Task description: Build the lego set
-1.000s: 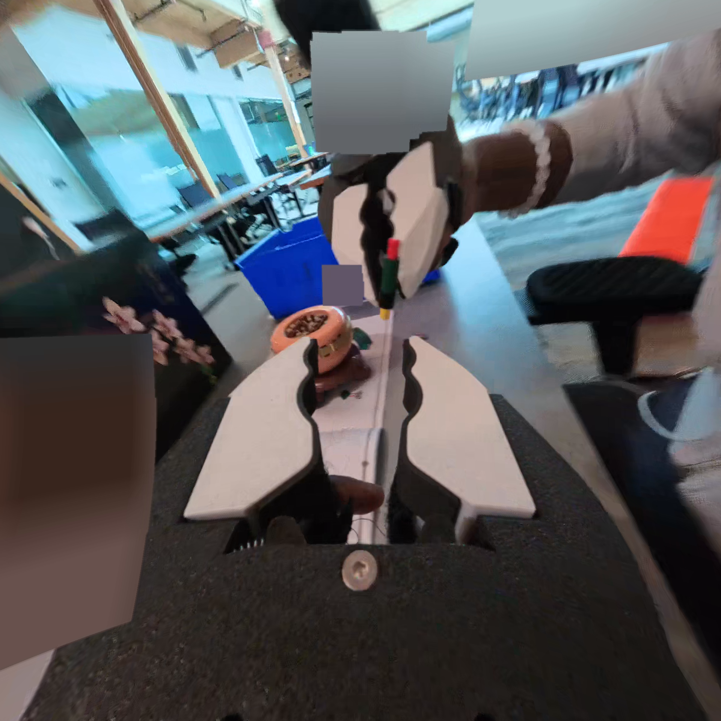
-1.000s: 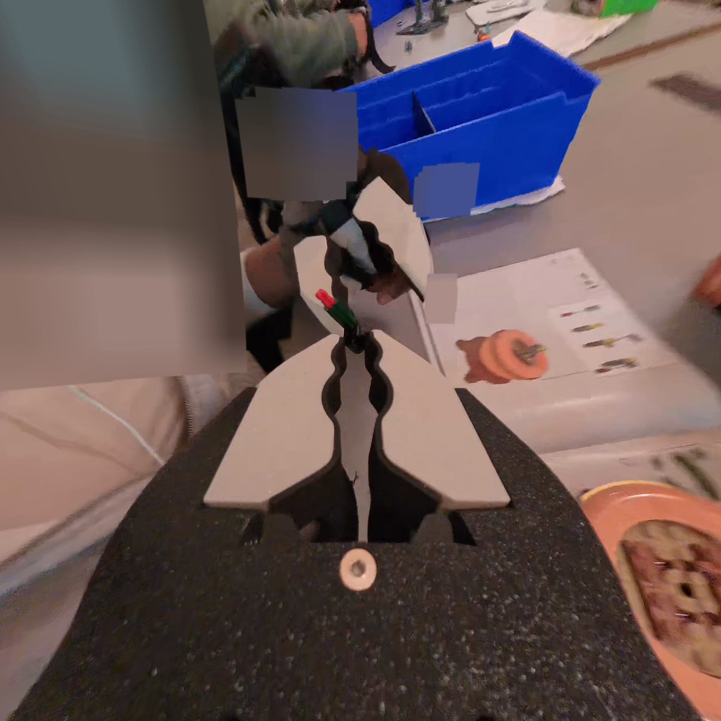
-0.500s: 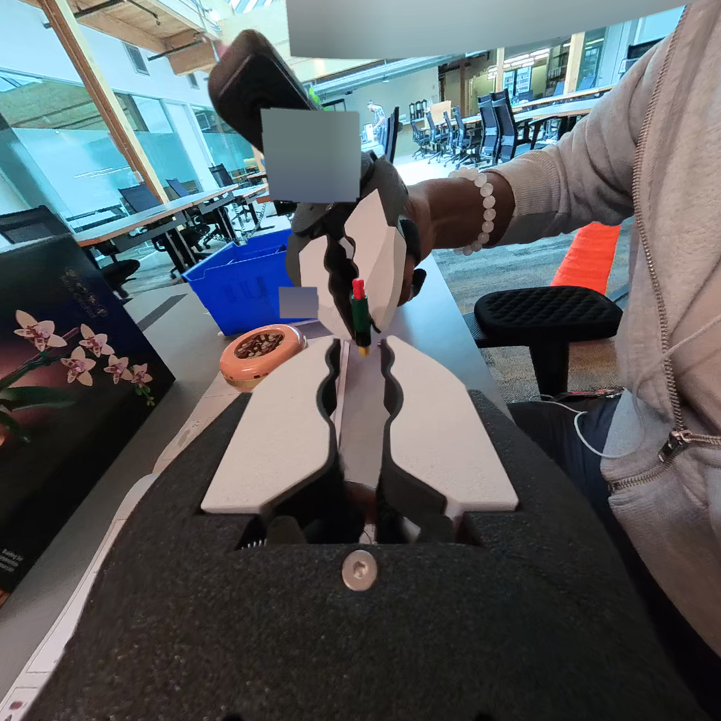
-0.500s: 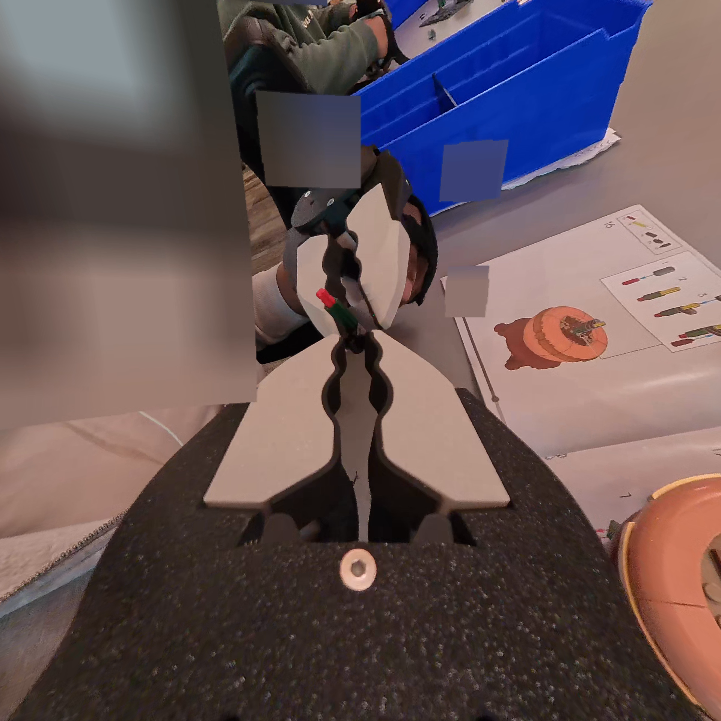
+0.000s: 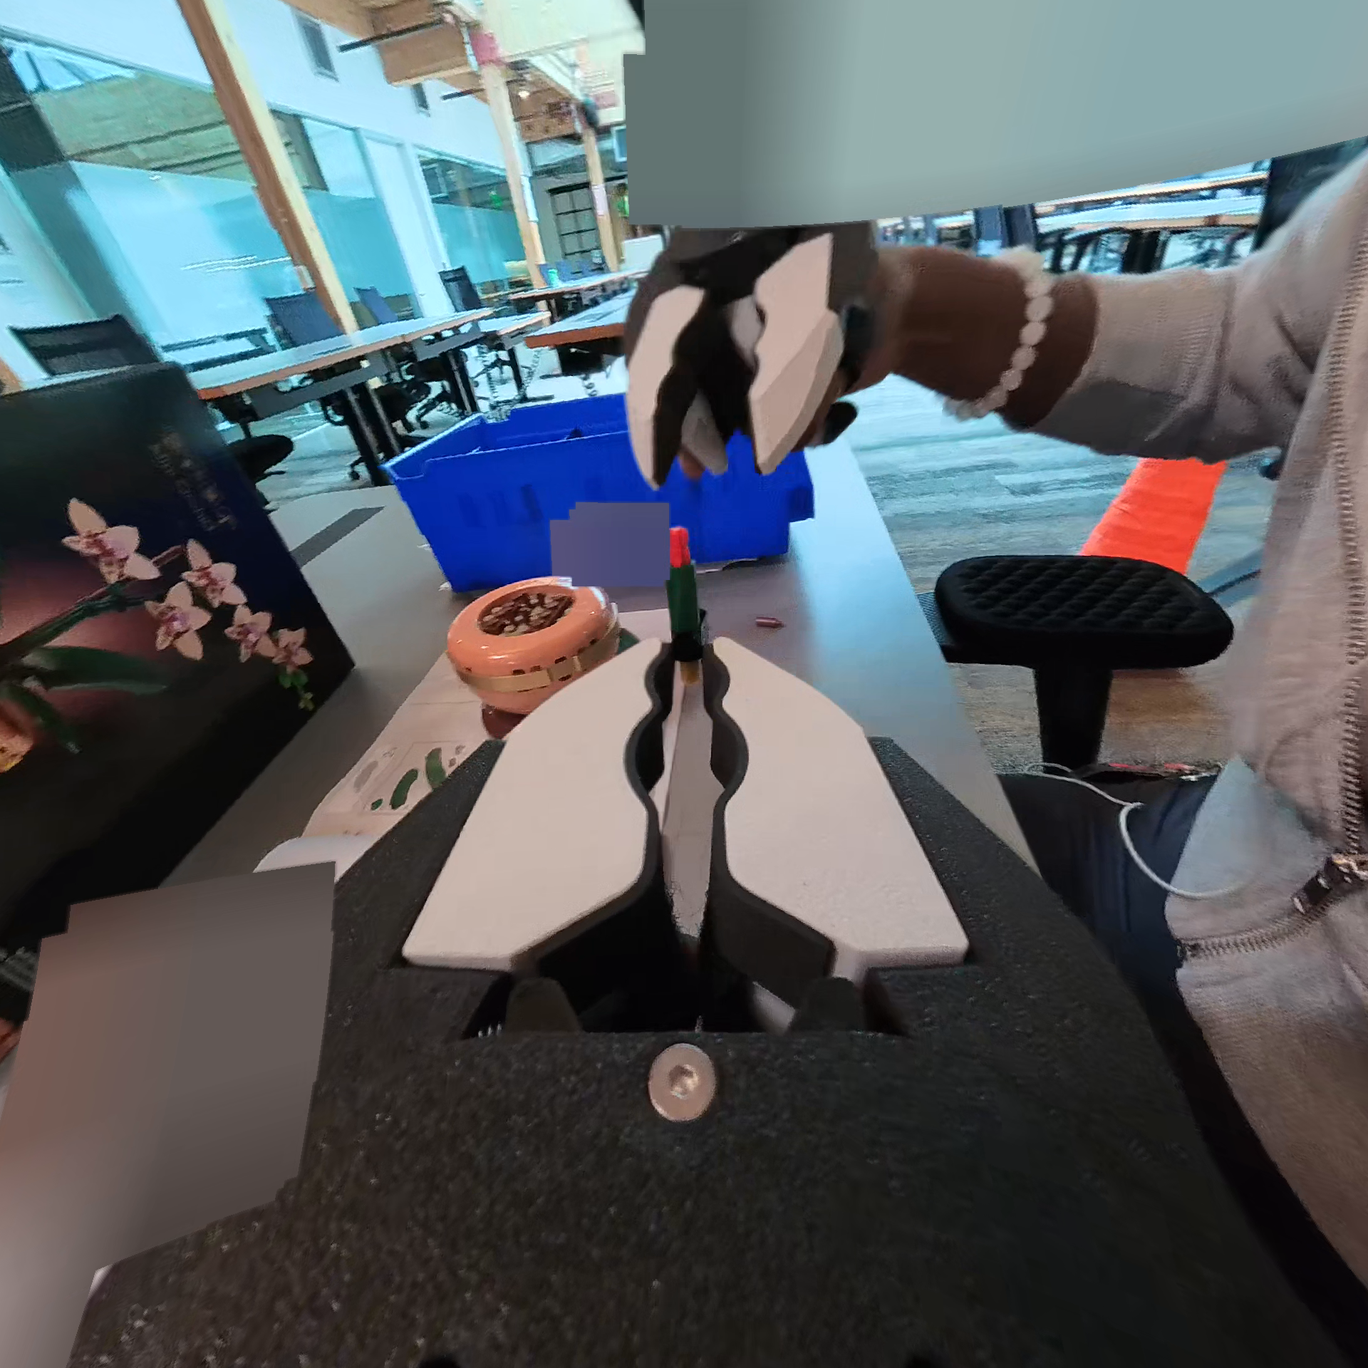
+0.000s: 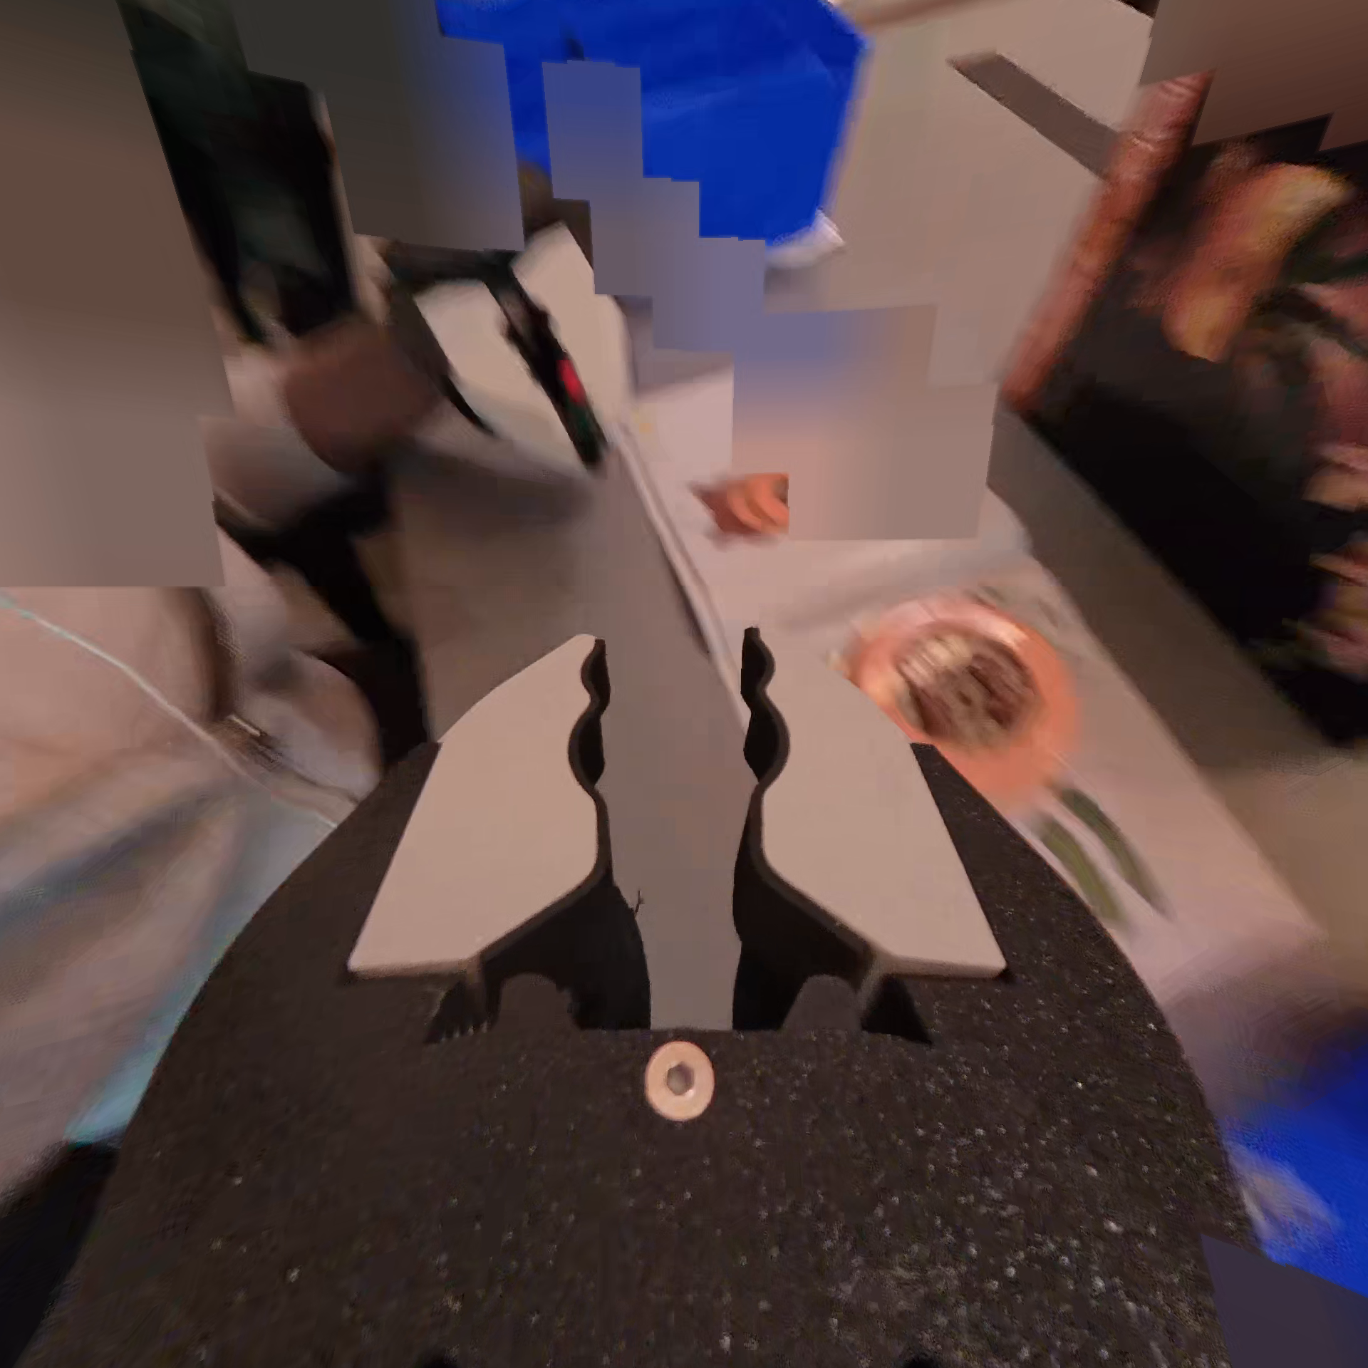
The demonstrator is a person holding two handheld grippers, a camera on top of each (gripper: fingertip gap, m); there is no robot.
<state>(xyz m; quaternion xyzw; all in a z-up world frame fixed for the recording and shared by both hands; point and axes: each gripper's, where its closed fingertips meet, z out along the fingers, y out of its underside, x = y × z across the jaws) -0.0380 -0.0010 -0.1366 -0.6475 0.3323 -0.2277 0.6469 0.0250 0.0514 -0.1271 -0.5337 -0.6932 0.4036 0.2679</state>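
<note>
Left gripper (image 5: 687, 651) upright, clamping stem (image 5: 682, 592); right gripper (image 6: 674, 640) agape above.

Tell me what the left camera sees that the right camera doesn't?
Only the left wrist view shows the black armrest, the beaded bracelet and the far desks.

Only the right wrist view shows the right gripper close up, open and empty, though it is blurred.

Both show the left gripper shut on the green stick with its red tip, the pot, the blue bin and the flower box.
</note>
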